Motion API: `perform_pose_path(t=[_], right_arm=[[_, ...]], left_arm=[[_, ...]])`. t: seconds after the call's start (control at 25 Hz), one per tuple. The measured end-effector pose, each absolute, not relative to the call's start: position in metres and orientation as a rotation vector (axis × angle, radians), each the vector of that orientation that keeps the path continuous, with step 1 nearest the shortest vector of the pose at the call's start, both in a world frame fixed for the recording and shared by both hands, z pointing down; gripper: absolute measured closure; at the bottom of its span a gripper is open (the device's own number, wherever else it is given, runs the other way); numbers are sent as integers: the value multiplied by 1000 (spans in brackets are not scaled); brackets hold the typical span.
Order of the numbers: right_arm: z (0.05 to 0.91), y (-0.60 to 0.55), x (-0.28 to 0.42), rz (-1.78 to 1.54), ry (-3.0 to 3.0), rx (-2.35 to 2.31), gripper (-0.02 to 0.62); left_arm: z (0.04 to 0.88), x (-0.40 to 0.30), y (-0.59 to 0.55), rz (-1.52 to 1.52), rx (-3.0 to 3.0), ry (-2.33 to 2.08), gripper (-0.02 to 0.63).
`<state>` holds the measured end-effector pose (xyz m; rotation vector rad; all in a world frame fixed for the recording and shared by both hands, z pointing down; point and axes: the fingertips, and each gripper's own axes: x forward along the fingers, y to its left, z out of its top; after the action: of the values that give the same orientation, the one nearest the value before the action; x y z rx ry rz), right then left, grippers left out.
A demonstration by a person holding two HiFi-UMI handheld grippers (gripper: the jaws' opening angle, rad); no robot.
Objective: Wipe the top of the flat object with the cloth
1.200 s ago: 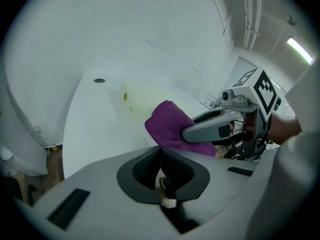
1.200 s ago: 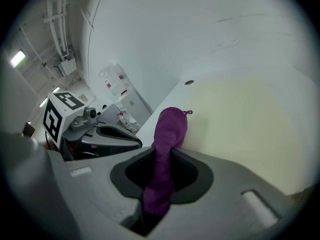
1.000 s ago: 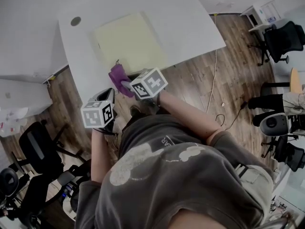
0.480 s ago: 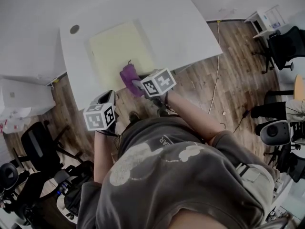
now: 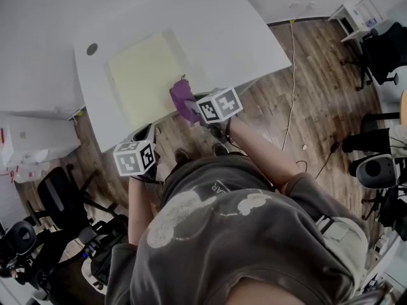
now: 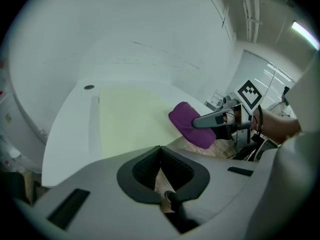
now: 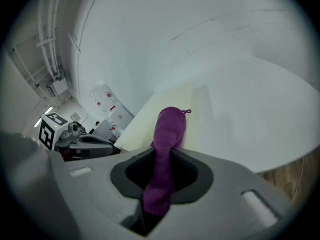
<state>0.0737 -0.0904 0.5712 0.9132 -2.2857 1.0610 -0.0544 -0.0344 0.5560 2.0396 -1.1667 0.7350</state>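
A pale yellow flat pad [image 5: 141, 75] lies on the white table [image 5: 216, 24]. My right gripper [image 5: 191, 111] is shut on a purple cloth [image 5: 182, 98], which hangs at the pad's near right corner by the table's front edge. In the right gripper view the cloth [image 7: 168, 129] sticks up from between the jaws of my right gripper [image 7: 167, 154], with the pad [image 7: 145, 121] behind it. My left gripper [image 5: 147, 133] is off the table, in front of its near edge. The left gripper [image 6: 160, 151] is shut on nothing; its view shows the pad [image 6: 130, 119] and the cloth [image 6: 190, 125].
A round grommet hole [image 5: 92, 48] sits at the table's far left. Wood floor with a cable [image 5: 289, 75] runs to the right. Office chairs stand at the left [image 5: 54, 199] and right [image 5: 388, 53]. A white cabinet [image 5: 32, 138] is beside the table.
The right gripper has carried the purple cloth rightward along the pad's near edge to its right corner. The left gripper has stayed in front of the table.
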Motion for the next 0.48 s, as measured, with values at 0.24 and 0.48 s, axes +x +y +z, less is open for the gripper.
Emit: perform_pose_path(t=[0.24,0.48], right_arm=[[575,-86,116,1046,-2262,924,523],[570,-81,145,1057,-2298,886,523]], left_arm=[[555,-22,-30,727,2033,-1167,609],[546,1,-29,694,2007,-1245,609]])
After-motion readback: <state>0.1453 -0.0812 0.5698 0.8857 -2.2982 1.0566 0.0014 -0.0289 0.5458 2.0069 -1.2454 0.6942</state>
